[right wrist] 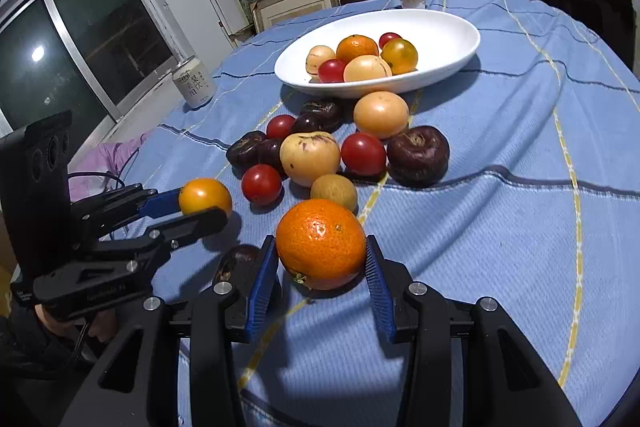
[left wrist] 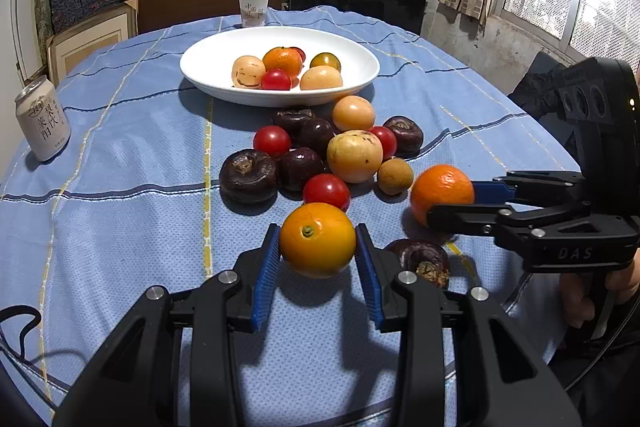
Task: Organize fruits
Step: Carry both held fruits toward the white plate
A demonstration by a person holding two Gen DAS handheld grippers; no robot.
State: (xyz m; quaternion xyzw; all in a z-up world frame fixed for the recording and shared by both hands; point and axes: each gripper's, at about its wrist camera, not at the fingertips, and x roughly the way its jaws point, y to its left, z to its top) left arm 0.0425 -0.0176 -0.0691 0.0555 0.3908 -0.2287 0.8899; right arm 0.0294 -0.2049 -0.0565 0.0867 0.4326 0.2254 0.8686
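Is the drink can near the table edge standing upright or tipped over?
Upright. The drink can stands on its base on the blue tablecloth, with its top rim facing up.

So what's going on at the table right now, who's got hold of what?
A person is sorting fruit with two handheld grippers. The left gripper has its jaws shut on a smooth yellow-orange round fruit; the right gripper has its jaws shut on a dimpled orange tangerine. Both fruits sit low over the blue checked tablecloth. The white oval bowl already holds six fruits; a heap waits before it.
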